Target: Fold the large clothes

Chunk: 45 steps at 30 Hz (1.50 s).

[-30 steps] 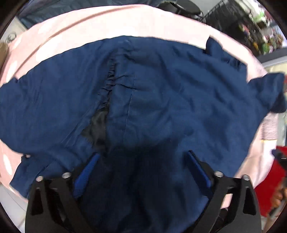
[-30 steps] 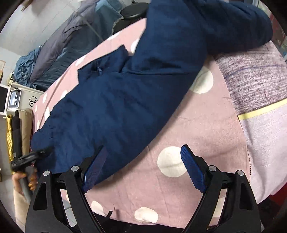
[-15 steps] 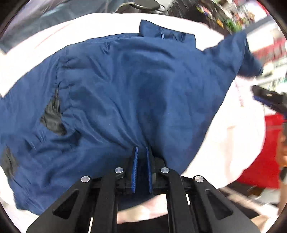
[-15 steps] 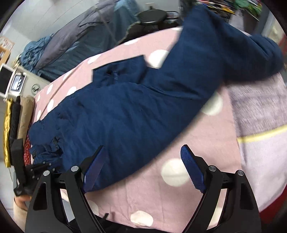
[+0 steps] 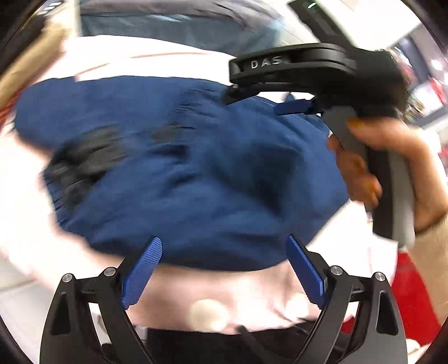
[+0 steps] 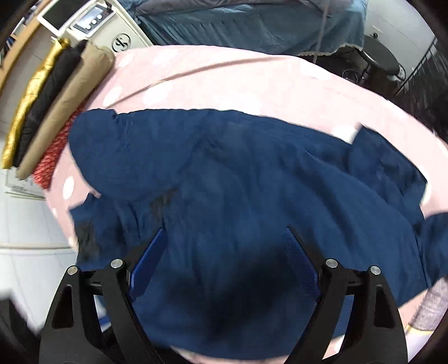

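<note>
A navy jacket (image 5: 196, 168) lies bunched on a pink polka-dot bed cover (image 5: 224, 294). My left gripper (image 5: 224, 240) hovers over the jacket's near hem. Its jaws are opening, and nothing sits between the blue pads. In the left wrist view a hand (image 5: 392, 156) holds my right gripper (image 5: 291, 107) above the jacket's far right side. The right wrist view looks straight down on the jacket (image 6: 252, 182), spread wide across the cover (image 6: 224, 84). My right gripper (image 6: 225, 232) is open over the cloth and grips nothing. Both views are blurred by motion.
A stack of folded clothes (image 6: 56, 98) in gold, black, tan and red lies at the bed's left edge. A white appliance (image 6: 92, 19) stands behind it. Blue-grey bedding (image 6: 252, 22) and a black stool (image 6: 380, 58) lie beyond. Something red (image 5: 414, 294) sits lower right.
My left gripper was shut on a jacket fold half a second ago; it has let go and pulled back. My right gripper swung from the bare cover to over the jacket.
</note>
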Each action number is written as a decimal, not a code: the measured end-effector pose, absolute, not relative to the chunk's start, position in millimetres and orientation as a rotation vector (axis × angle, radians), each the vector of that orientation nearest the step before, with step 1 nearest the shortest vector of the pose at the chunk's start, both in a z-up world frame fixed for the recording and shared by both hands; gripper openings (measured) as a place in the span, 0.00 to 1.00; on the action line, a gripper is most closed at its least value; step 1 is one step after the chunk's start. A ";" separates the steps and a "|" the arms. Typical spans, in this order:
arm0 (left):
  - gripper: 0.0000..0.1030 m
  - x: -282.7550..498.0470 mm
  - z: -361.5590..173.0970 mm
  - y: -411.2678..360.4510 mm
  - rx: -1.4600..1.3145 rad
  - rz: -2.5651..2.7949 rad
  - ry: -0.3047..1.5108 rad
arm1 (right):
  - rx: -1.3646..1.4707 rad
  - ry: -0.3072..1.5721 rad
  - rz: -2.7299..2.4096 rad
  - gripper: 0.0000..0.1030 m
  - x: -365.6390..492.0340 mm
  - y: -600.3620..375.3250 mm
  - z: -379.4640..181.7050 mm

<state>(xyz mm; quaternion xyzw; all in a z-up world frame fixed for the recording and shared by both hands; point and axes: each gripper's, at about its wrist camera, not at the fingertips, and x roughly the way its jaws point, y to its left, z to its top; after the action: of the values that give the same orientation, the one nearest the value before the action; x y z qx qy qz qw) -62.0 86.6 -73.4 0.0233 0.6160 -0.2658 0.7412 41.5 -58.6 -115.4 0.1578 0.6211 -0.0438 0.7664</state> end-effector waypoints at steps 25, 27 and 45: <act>0.86 55.5 -103.5 250.3 -0.297 -0.201 1.359 | 0.401 1.227 -0.406 0.10 -112.2 -132.4 -81.2; 0.86 68.6 -89.4 243.5 -0.290 -0.247 1.324 | 0.424 1.227 -0.480 0.10 -167.3 -138.0 -61.9; 0.85 82.8 -116.2 71.2 0.029 -0.714 1.414 | 0.744 1.784 -0.676 0.10 -442.3 -32.9 -181.1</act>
<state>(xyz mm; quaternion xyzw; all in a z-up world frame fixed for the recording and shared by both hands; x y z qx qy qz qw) 82.8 71.2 -116.2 0.0129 0.6353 -0.3210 0.7023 -442.3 -32.9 -181.1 0.3103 0.7442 -0.2820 0.5199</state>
